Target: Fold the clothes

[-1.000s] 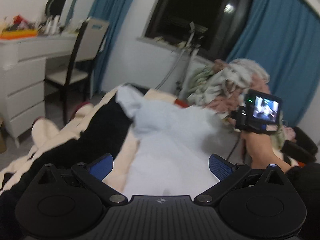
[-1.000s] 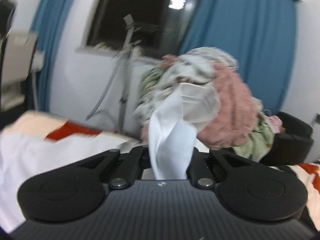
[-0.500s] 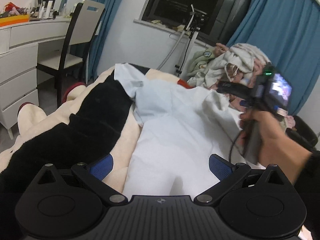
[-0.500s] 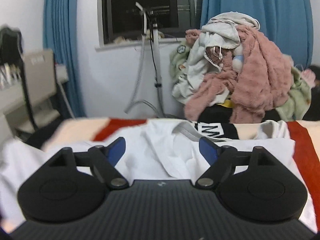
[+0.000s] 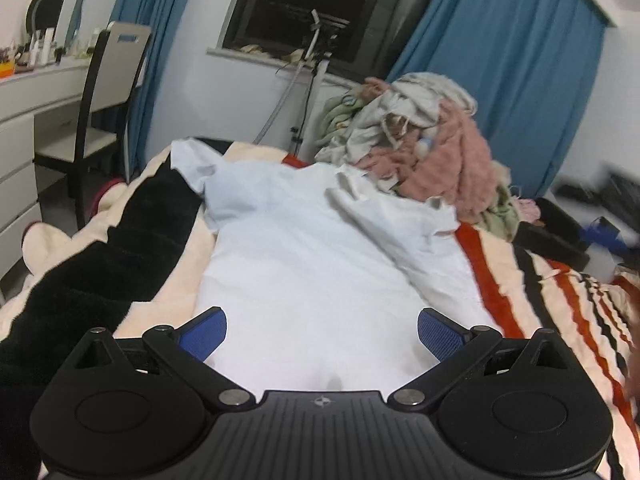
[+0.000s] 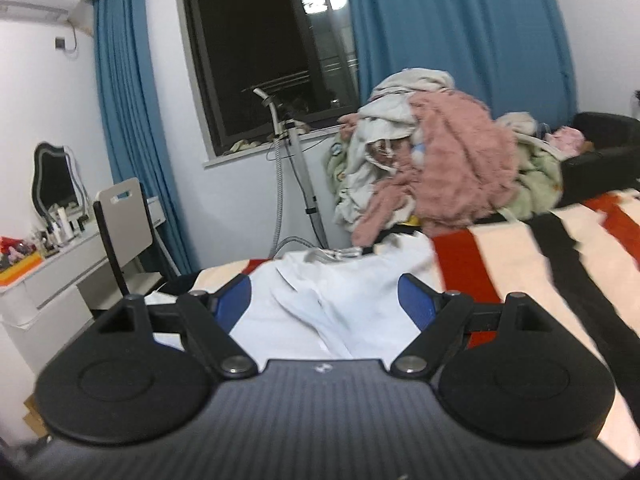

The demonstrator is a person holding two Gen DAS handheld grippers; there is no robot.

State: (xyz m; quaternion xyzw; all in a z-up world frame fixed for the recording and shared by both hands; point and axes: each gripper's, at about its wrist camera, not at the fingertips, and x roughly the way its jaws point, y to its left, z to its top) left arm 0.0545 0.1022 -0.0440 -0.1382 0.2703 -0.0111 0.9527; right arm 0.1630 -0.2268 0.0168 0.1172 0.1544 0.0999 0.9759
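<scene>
With the white T-shirt (image 5: pixel 304 264) spread flat along the striped blanket (image 5: pixel 560 304), its right sleeve folded inward, both the left gripper (image 5: pixel 322 334) and the right gripper (image 6: pixel 324 300) are held open and empty, so the left sleeve is best pinched near its edge and drawn inward evenly.

The right gripper (image 6: pixel 325 300) lets go of the white shirt (image 5: pixel 304 264) — its jaws are wide apart now, with nothing pinched. The shirt's sleeve (image 5: pixel 400 216) now lies folded across the shirt. The hand with that gripper is gone from the left camera's view — it has pulled back.
</scene>
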